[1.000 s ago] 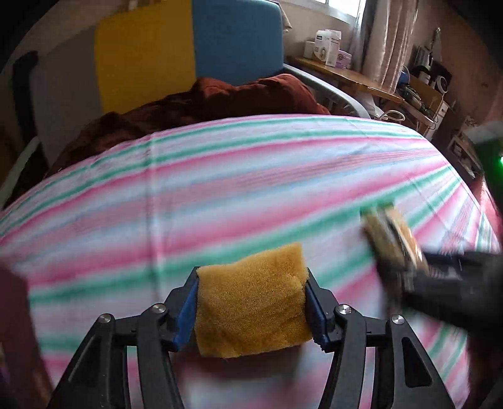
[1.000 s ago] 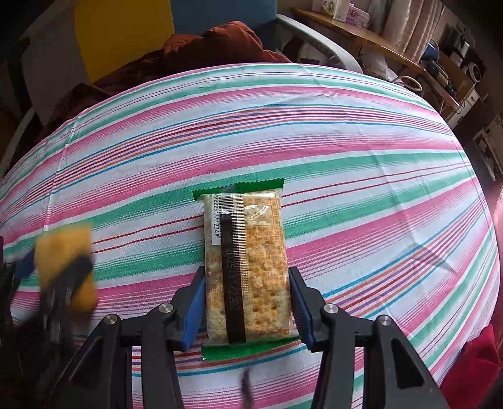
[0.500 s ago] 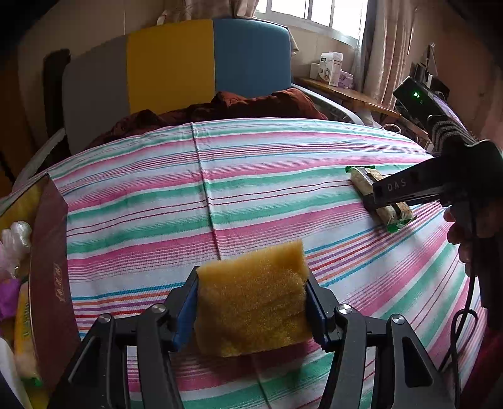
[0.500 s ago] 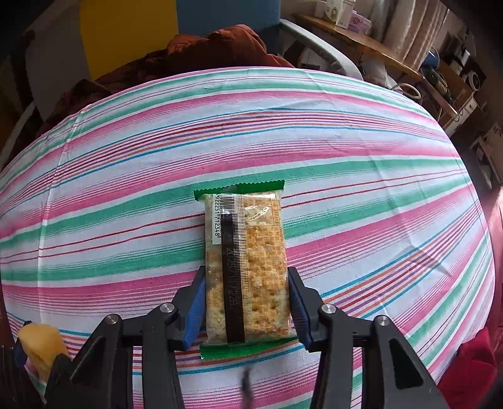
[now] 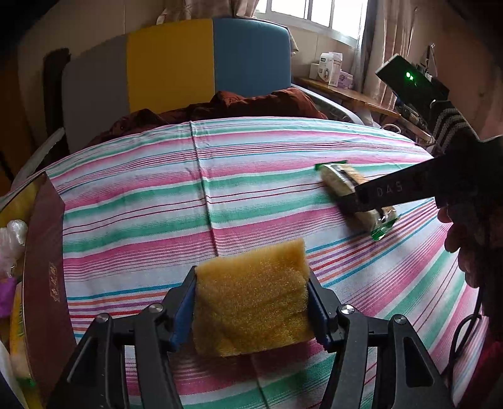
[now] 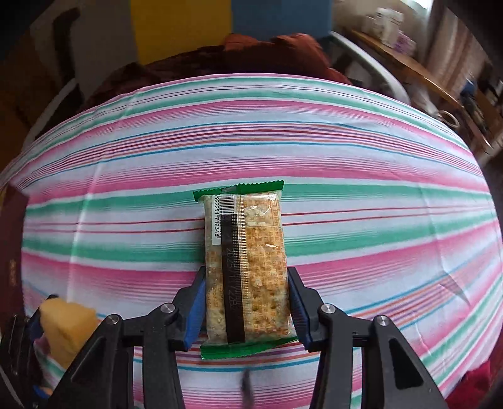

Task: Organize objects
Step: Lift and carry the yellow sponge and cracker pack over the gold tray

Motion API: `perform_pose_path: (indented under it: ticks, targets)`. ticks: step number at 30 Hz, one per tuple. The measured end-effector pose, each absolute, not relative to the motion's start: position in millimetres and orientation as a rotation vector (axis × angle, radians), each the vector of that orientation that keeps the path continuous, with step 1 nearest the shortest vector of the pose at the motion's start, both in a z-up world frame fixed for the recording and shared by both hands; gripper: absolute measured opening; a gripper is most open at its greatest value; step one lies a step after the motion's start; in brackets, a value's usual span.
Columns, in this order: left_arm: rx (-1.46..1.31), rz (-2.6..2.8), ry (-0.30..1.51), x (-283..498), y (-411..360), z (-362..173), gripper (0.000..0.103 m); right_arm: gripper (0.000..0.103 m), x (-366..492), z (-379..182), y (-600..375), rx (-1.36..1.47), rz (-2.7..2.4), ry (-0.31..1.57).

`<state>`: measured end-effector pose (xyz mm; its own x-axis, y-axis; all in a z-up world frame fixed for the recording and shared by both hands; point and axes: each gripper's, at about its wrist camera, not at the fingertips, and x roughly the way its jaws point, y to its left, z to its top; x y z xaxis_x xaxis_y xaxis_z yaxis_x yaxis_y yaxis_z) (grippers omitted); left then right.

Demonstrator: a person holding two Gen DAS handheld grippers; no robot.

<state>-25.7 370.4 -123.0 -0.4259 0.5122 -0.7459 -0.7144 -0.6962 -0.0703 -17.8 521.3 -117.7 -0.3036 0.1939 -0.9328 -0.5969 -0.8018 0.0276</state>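
Two grippers, each with something in it. My left gripper (image 5: pixel 251 302) clamps the yellow sponge (image 5: pixel 251 299) above the striped cloth (image 5: pixel 157 201), though its jaws are easing apart. My right gripper (image 6: pixel 246 302) pinches the cracker packet (image 6: pixel 246 267) over that cloth. Left of the sponge, a dark red box (image 5: pixel 44 277) stands at the cloth's edge.

A striped cloth (image 5: pixel 251 176) is spread over the desk. Behind it a grey, yellow and blue headboard (image 5: pixel 176 63) is seen, with a dark red blanket (image 5: pixel 239 103) heaped before it. Right of the headboard, daylight is admitted through a curtained window (image 5: pixel 311 12) above a wooden shelf (image 5: pixel 345 94).
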Motion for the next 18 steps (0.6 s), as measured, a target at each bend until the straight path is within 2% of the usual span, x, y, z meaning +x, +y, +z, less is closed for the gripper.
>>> perform_pose_path:
  ticks: [5, 9, 11, 18]
  targets:
    - [-1.002, 2.142, 0.327, -26, 369, -123, 0.062, 0.047, -46, -125, 466, -1.512, 2.24, 0.428]
    - [-0.998, 2.145, 0.33, -25, 369, -122, 0.062, 0.047, 5, -102, 472, -1.541, 2.281, 0.372]
    - [-0.998, 2.147, 0.333, -24, 370, -122, 0.062, 0.047, -17, -115, 475, -1.544, 2.283, 0.372]
    - [-0.992, 2.154, 0.346, -23, 370, -119, 0.061, 0.047, 5, -104, 471, -1.549, 2.286, 0.336]
